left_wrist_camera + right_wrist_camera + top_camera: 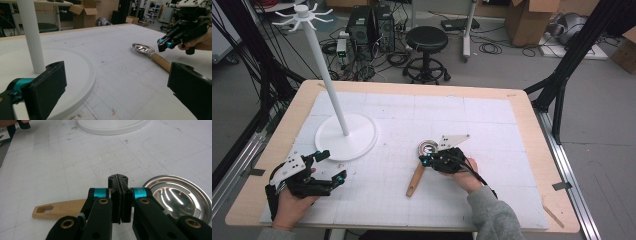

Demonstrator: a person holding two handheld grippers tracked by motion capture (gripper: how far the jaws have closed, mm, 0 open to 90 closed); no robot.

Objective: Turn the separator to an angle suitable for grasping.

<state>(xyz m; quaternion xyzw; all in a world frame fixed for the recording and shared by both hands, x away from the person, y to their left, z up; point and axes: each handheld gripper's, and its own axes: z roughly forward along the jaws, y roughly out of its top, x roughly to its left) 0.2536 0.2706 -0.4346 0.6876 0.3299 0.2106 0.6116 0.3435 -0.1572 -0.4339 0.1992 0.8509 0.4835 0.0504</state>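
Ladle (pixel 420 169) with steel bowl and wooden handle lies flat on the bench (pixel 492 125), right under the right gripper (pixel 121 202), whose jaws are pressed together on nothing. Left gripper (pixel 117 92) waits with jaws wide apart, beside the white rack stand (pixel 346 136). Step looks like the approach to pick up; next move calls for parting the right jaws, then lowering astride the handle.

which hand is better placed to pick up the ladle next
Right. The right gripper hovers shut over the ladle, but must open first. The left gripper is open beside the white stand, well apart.
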